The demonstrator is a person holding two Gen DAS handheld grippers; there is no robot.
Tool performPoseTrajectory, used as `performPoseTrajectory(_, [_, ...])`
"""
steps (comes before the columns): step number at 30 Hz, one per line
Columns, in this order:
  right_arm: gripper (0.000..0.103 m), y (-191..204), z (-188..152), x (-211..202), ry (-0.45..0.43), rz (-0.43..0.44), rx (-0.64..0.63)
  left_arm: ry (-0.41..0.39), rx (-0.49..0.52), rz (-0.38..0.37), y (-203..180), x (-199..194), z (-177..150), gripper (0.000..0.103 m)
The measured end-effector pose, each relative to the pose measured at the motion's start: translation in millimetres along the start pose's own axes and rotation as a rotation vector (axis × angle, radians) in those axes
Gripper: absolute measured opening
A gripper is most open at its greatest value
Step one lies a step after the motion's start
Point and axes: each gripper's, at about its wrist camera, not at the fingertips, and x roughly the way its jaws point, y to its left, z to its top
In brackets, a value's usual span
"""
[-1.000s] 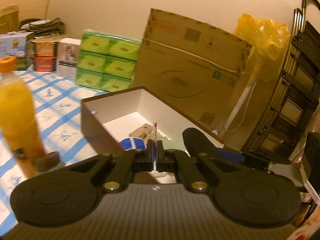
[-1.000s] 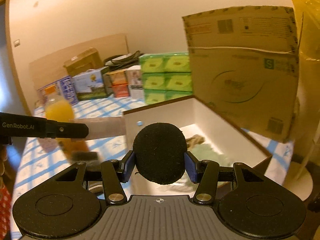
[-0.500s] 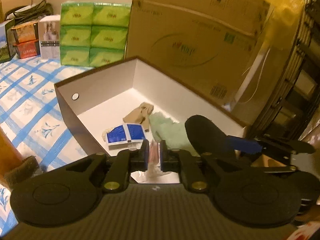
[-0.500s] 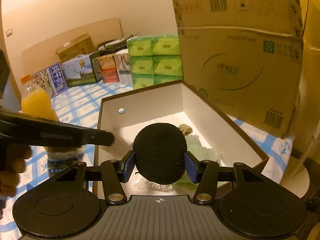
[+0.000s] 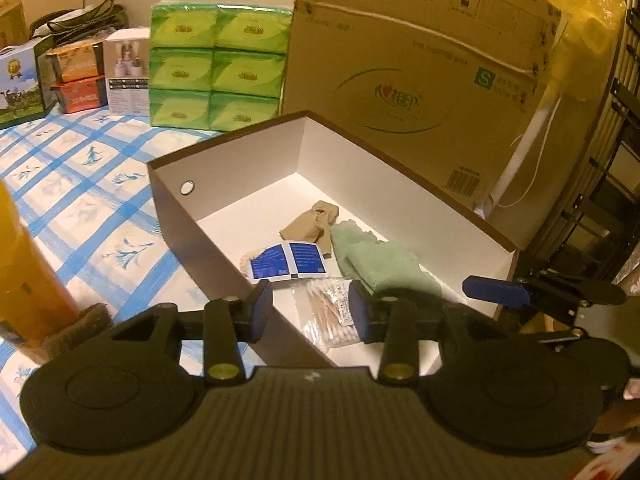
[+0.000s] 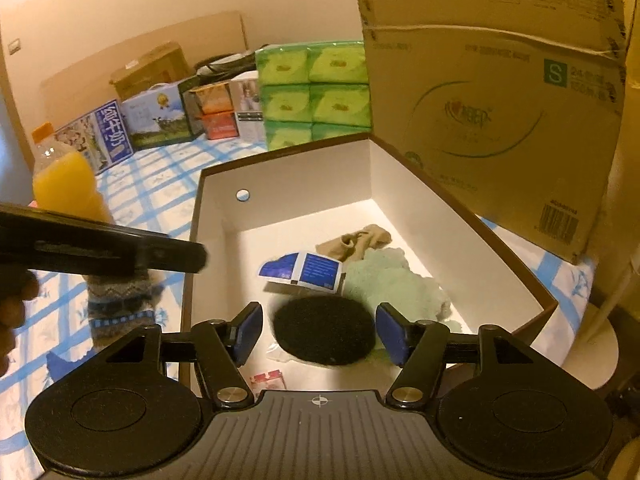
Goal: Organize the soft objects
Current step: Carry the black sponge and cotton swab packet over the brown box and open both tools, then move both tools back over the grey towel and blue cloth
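Observation:
A brown box with a white inside [image 5: 240, 168] [image 6: 304, 184] stands on the blue-checked cloth. In it lie a tan sock [image 5: 312, 224] [image 6: 356, 240], a green fuzzy cloth [image 5: 380, 260] [image 6: 396, 284], a blue packet [image 5: 288, 264] [image 6: 308, 270], a bag of cotton swabs [image 5: 326, 312] and a round black sponge [image 6: 324, 330]. My left gripper [image 5: 312, 310] is open above the swab bag. My right gripper [image 6: 320, 332] is open, with the sponge lying loose between its fingers. A small pink packet [image 6: 269, 380] lies at the box's near end.
An orange juice bottle [image 6: 64, 184] [image 5: 24, 272] stands left of the box, with a patterned knit sock [image 6: 120, 300] by it. Green tissue packs [image 5: 216, 68] and a big cardboard carton [image 5: 420, 76] stand behind. Small boxes [image 6: 160, 120] line the far wall.
Both grippers have opened. The left one let go of the swab bag into the box. The right one let go of the black sponge, which dropped into the box.

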Motion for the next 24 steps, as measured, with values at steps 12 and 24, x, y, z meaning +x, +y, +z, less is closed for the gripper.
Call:
performPoseTrajectory(12, [0.065,22,-6,-34,-0.014,0.029,0.042,-0.019,-0.063,0.062,28,-66,-32,0.043])
performPoseTrajectory(24, [0.065,70,-23,-87,-0.062,0.148,0.023,-0.058,-0.205,0.199,66,-155,-93,0.047])
